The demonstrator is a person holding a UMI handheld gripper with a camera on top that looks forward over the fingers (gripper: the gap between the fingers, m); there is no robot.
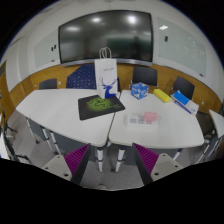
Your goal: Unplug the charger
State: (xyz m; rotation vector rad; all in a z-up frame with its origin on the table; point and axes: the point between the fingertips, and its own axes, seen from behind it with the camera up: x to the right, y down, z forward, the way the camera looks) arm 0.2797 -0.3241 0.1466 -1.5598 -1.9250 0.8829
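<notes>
White tables fill a meeting room, with a large dark wall screen point(97, 36) on the far wall and ceiling lights reflected in it. At the near end, the hand-held gripper point(112, 156) is released: its two fingers stand wide apart with nothing between them, their magenta pads point(76, 156) facing each other across open floor and the near edge of the table point(55, 108). Table legs and the seam where two table sections meet lie just beyond the fingers.

Farther out on the table, a black mat point(101, 105) lies with a green object point(101, 101) on top of it. Behind the mat stands a white paper bag with handles point(105, 71), upright. To the right of the mat sits a small blue and yellow box point(139, 92), and farther right a blue box point(183, 99) with a white one point(161, 96) beside it. A flat pinkish packet point(142, 118) lies nearer the table's front edge.

Dark chairs point(146, 75) ring the far side of the table. No charger can be made out from here.
</notes>
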